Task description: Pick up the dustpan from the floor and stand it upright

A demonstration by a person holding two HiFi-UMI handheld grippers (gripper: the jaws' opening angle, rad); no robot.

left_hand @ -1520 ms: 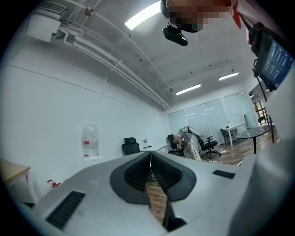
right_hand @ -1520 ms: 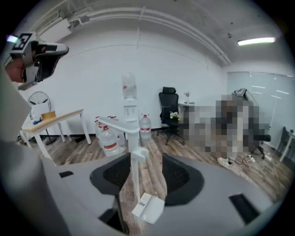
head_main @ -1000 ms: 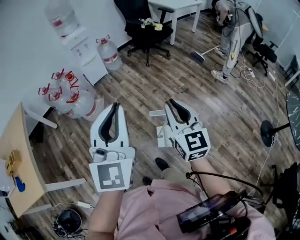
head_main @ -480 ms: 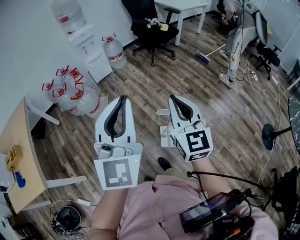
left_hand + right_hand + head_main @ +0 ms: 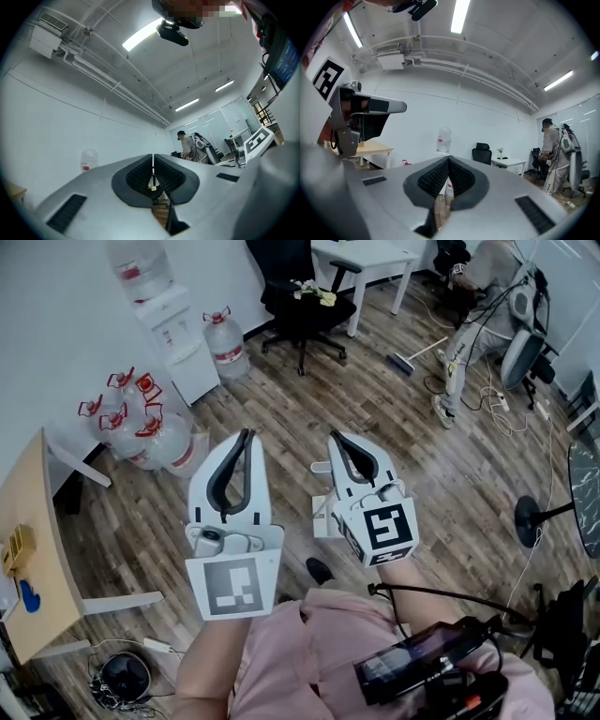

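Location: an office with a wood-plank floor (image 5: 450,474) and white walls. A water dispenser (image 5: 173,334) and spare bottles (image 5: 131,418) stand at the left, and an office chair (image 5: 300,301) at the far side. A second person (image 5: 478,296) stands at the far right.

Task item: the dustpan (image 5: 403,360) is judged to be the long-handled item lying flat on the floor near that person. It is well apart from both grippers. At this range the identification is not certain.

Handling (judgement): expect a light, rigid plastic pan on a slim, smooth shaft, with most of the weight at the pan end. Take hold on the shaft, then pivot the unit upright on the pan's rear edge. A smooth shaft may twist between the pads, so close firmly.

Left hand-held gripper (image 5: 246,437): jaws pressed together, tips meeting, nothing between them.

Right hand-held gripper (image 5: 336,435): jaws likewise pressed together and empty.

Both hang in the air in front of the operator's chest and touch nothing.
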